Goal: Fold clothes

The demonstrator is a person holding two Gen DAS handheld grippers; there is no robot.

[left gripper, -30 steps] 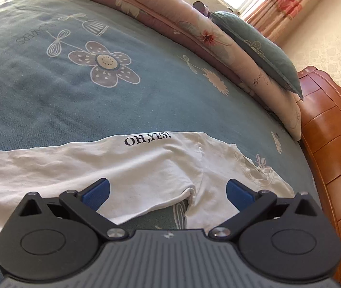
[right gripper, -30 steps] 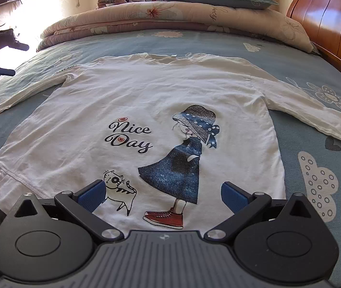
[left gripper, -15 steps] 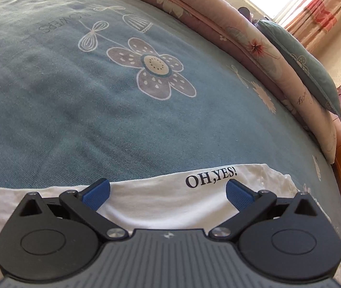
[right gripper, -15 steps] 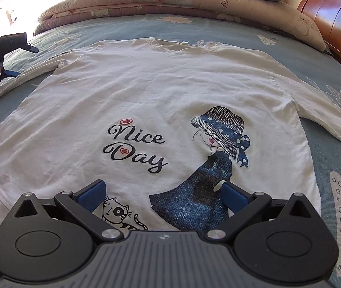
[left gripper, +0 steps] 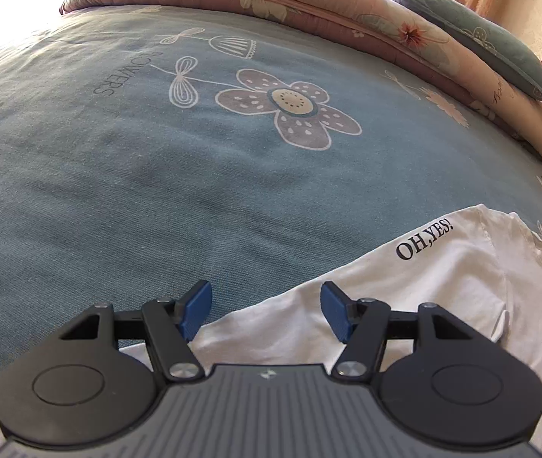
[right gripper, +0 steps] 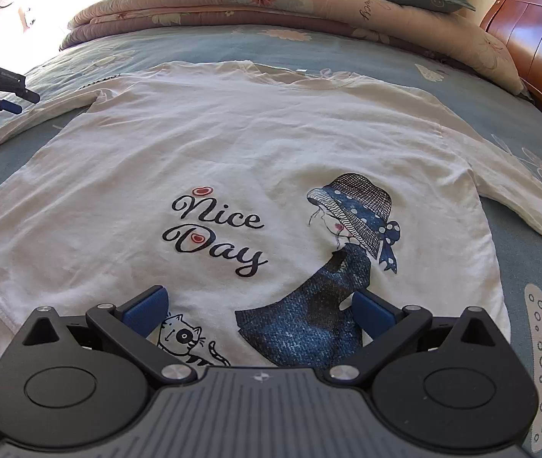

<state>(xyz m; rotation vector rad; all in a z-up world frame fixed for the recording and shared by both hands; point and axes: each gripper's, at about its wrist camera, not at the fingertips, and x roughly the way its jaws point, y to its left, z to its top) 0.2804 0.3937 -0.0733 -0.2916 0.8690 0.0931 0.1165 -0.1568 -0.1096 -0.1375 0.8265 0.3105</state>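
Left gripper (left gripper: 266, 307) closing over white shirt (left gripper: 416, 290) sleeve (pads apart), bedspread (left gripper: 156, 160) beneath

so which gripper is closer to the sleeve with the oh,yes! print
Left. The left gripper is right over that sleeve, jaws closing with its upper edge between them. The right gripper sits at the shirt's hem, over the cat and skirt print, far from that sleeve.
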